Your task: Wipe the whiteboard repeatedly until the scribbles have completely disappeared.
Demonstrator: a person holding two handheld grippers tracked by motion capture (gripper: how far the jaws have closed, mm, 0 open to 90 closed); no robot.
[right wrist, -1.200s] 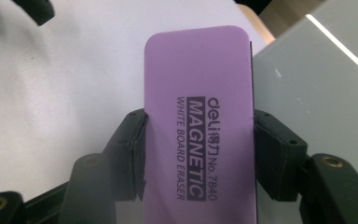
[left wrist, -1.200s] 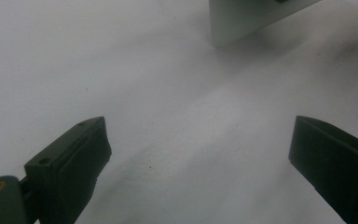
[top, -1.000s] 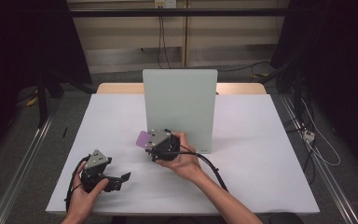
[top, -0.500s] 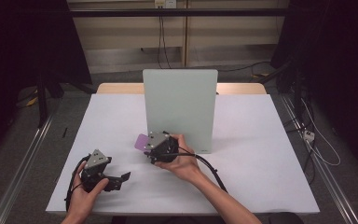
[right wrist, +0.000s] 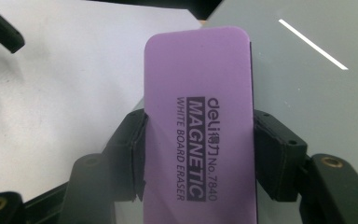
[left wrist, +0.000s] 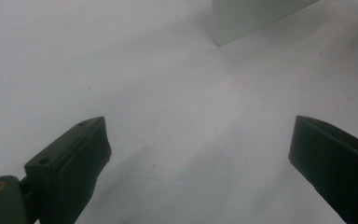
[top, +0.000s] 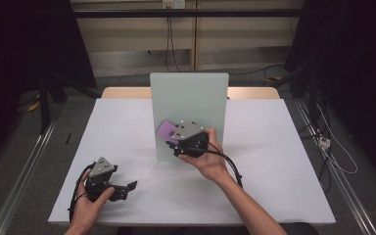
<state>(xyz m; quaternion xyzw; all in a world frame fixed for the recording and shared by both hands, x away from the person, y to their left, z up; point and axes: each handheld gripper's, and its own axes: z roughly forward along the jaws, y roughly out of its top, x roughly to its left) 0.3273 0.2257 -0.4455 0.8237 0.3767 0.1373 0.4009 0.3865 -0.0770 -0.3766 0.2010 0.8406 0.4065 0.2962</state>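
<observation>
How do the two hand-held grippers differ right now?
The right gripper is shut on a purple whiteboard eraser; the left gripper is open with nothing between its jaws. The right is raised in front of the upright pale board; the left sits low over the white table. Both have black jaws.

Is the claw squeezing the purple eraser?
Touching. In the right gripper view, the right gripper's two black jaws press against both long sides of the eraser, holding it.

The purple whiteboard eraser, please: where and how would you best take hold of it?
Grip the purple eraser across its two long edges at mid-length, coming in along its length from a short end. Its narrow width fits between the jaws and the straight sides give flat contact, as the right gripper holds it now beside the upright board.
</observation>
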